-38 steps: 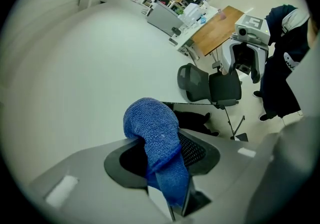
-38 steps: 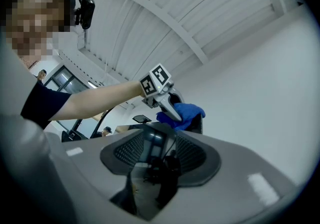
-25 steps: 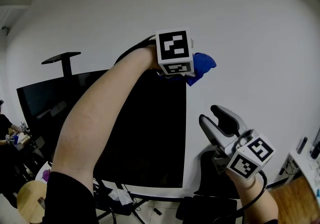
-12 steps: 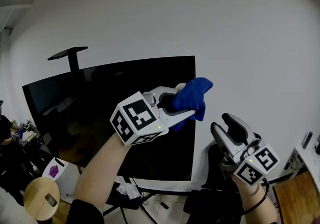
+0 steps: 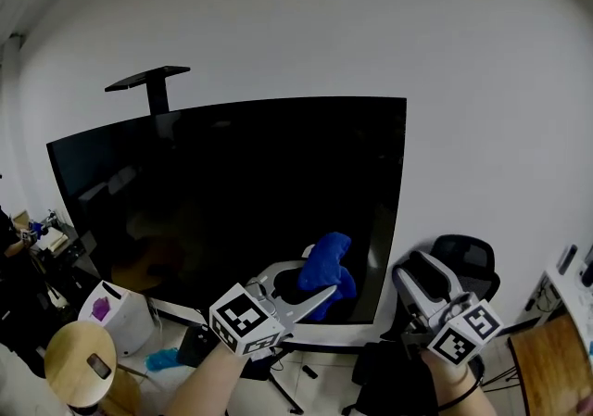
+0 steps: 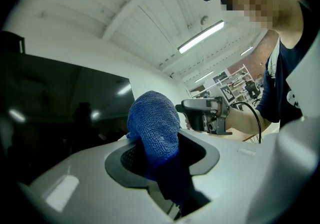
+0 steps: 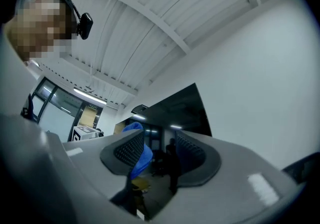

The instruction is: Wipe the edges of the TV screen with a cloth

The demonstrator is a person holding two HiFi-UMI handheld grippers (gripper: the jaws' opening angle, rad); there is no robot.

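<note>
— Down the right side it's come, see? A second ago the left gripper (image 5: 320, 281) was up at the top right corner of the TV screen (image 5: 232, 192), and now it's low, close to the bottom right corner (image 5: 378, 320).

— Has it got hold of the rag?

— Yes, its jaws are clamped on the blue cloth (image 5: 326, 261), which bunches up out of them towards the glass. I can't tell from here whether it's pressing on the panel or just in front of it.

— And the other one?

— The right gripper (image 5: 419, 277) has hardly shifted. Its jaws are parted with nothing between them, and it's off past the right edge (image 5: 400, 210), in front of the office chair (image 5: 468, 261).

— So where next, do you reckon?

— The cloth sits a little inside that right edge and just above the bottom edge. The bottom edge runs long, away to the left of the gripper. I'd guess the corner comes first, down and to the right, then a sweep leftwards along the bottom. The left gripper is the nearer one, and it's the one with the cloth.
</note>
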